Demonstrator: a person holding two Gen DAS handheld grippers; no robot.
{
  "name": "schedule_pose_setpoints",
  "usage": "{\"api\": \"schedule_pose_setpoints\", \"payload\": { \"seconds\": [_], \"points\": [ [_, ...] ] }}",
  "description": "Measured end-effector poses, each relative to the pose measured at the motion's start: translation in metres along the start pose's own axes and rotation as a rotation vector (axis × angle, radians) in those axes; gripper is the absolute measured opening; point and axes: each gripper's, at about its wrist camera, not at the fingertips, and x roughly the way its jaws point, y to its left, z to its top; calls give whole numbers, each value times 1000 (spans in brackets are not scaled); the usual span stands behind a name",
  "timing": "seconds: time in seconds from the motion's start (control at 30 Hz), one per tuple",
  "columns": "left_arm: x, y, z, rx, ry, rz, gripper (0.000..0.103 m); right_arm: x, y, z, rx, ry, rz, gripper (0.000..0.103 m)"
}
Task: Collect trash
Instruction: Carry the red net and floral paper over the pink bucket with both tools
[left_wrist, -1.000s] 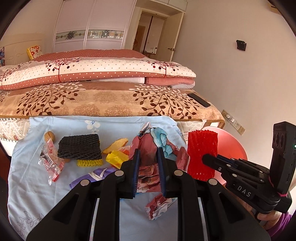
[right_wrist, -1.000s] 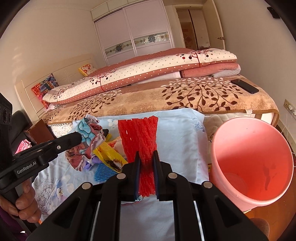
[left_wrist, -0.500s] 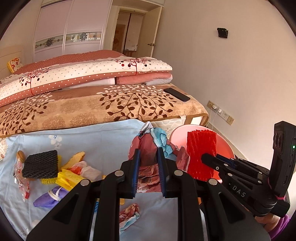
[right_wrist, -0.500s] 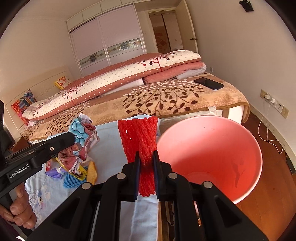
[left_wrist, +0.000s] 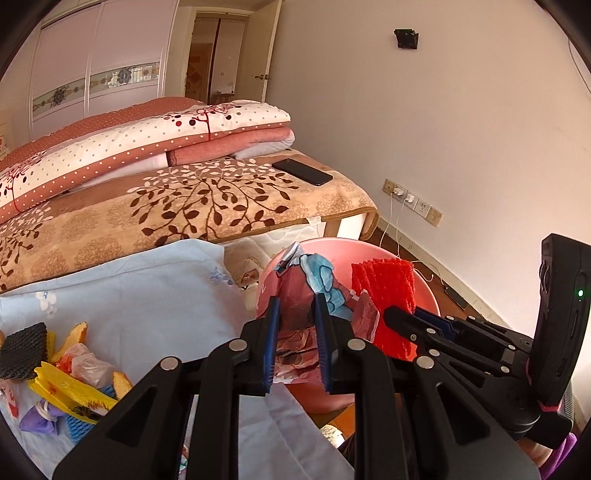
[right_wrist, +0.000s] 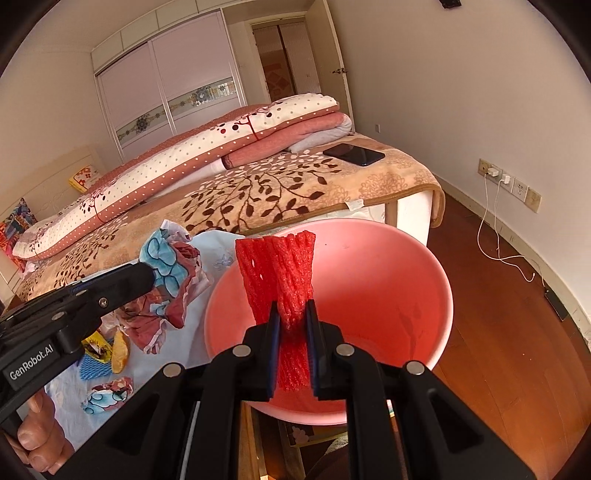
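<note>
A bedroom: a table under a pale blue cloth (left_wrist: 155, 295) stands against the near side of the bed (right_wrist: 295, 192), with bare wood floor (right_wrist: 498, 332) open to the right. A pink bucket (right_wrist: 388, 266) sits just off the table's right edge. The right tongs (right_wrist: 291, 332) are clamped on a red foam net (right_wrist: 280, 266) above the bucket's mouth. The left tongs (left_wrist: 295, 332) grip a crumpled wrapper (left_wrist: 306, 280) at the bucket's left rim. More scraps (left_wrist: 70, 373) lie far left on the cloth.
</note>
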Motion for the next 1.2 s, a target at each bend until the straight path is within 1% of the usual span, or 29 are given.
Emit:
{"api": "schedule_pose_setpoints", "payload": {
  "seconds": [0.4, 1.2],
  "points": [
    [23, -15, 2, 19, 23, -3, 19, 8, -13, -3, 14, 19, -19, 12],
    [35, -26, 3, 36, 28, -9, 19, 8, -23, -5, 25, 23, -41, 12]
  ]
}}
